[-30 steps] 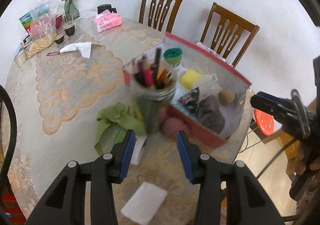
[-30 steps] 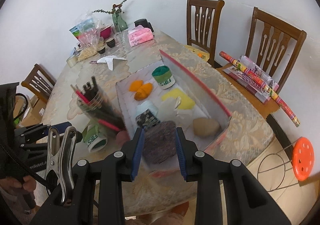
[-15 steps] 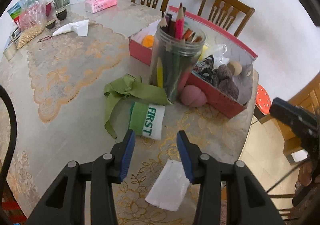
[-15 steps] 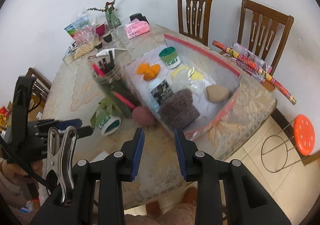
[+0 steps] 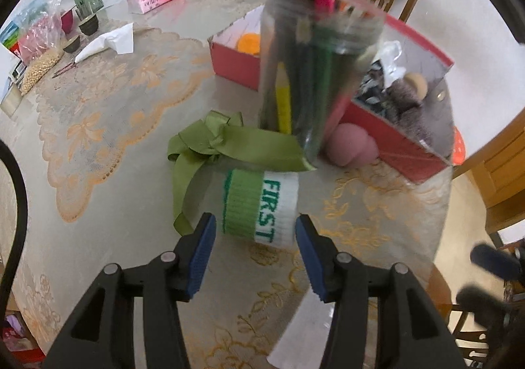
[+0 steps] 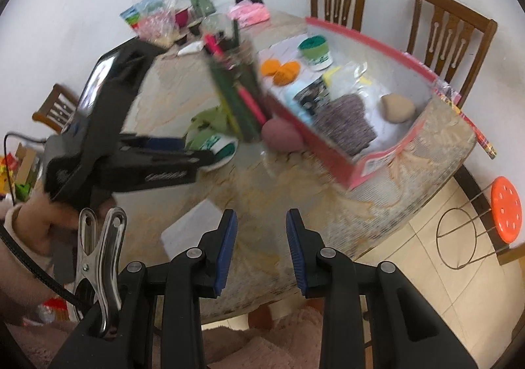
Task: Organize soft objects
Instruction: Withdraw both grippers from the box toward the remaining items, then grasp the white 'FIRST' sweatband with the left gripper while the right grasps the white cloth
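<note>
While our left gripper (image 5: pixel 255 234) is hovering low over the table (image 5: pixel 98 146), its jaws are standing apart on either side of the green-and-white sock roll (image 5: pixel 261 206) marked FIRST, not gripping it. We are noting that the roll is lying beside a green ribbon (image 5: pixel 226 142), in front of a jar of pencils (image 5: pixel 315 73) and a pink sponge (image 5: pixel 351 147) outside the red box (image 5: pixel 387 136). Our right gripper (image 6: pixel 261 239) is holding nothing, jaws apart, near the table edge
</note>
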